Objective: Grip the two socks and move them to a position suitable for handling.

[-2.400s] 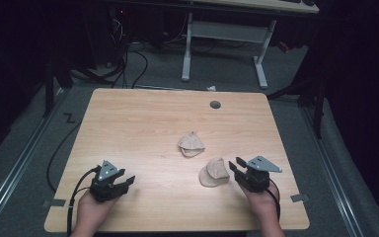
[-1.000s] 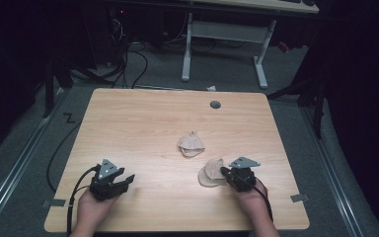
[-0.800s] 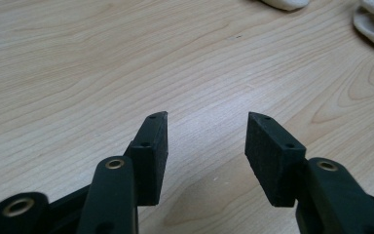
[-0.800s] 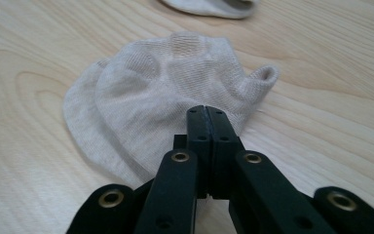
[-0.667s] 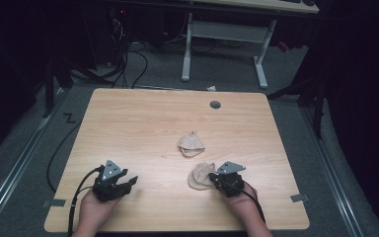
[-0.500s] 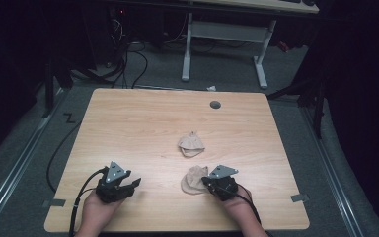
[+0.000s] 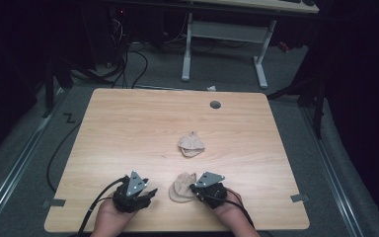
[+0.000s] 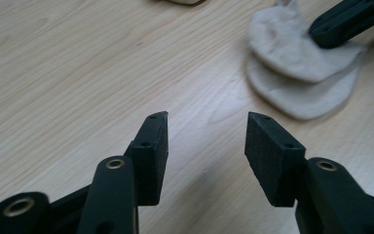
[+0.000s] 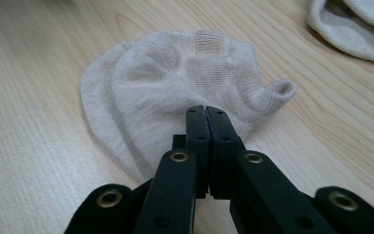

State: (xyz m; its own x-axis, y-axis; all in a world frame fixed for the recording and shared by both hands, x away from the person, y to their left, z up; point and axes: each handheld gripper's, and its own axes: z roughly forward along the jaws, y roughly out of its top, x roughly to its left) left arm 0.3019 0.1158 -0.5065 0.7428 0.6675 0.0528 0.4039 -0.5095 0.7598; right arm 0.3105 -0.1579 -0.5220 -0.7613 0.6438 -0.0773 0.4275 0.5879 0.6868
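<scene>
On the near left of the wooden table (image 7: 128, 128), the left gripper (image 7: 145, 193) rests low over bare wood with its jaws standing well apart and nothing between them; in the left gripper view the gap (image 8: 207, 141) frames only table grain, with the near sock (image 8: 299, 73) ahead and off to the right of the jaws. To its right, close to the near edge, that near sock (image 7: 181, 186) lies flat on the table, folded so that two rounded layers overlap. The right gripper (image 7: 195, 189) comes next, its jaws pressed fully together at the sock's right-hand edge; the right gripper view shows the closed tips (image 9: 207, 114) lying on the fabric (image 9: 175, 83), seemingly pinching a fold (how much cloth is caught cannot be made out). Farther back, near the table's middle and well apart from both tools, lies the second sock (image 7: 191, 144).

The step in hand looks like bringing the gripped sock toward the empty left gripper, probably to handle it with both tools. The next move would call for the left jaws to reach the free left edge and close on it while the right grip holds firm.
</scene>
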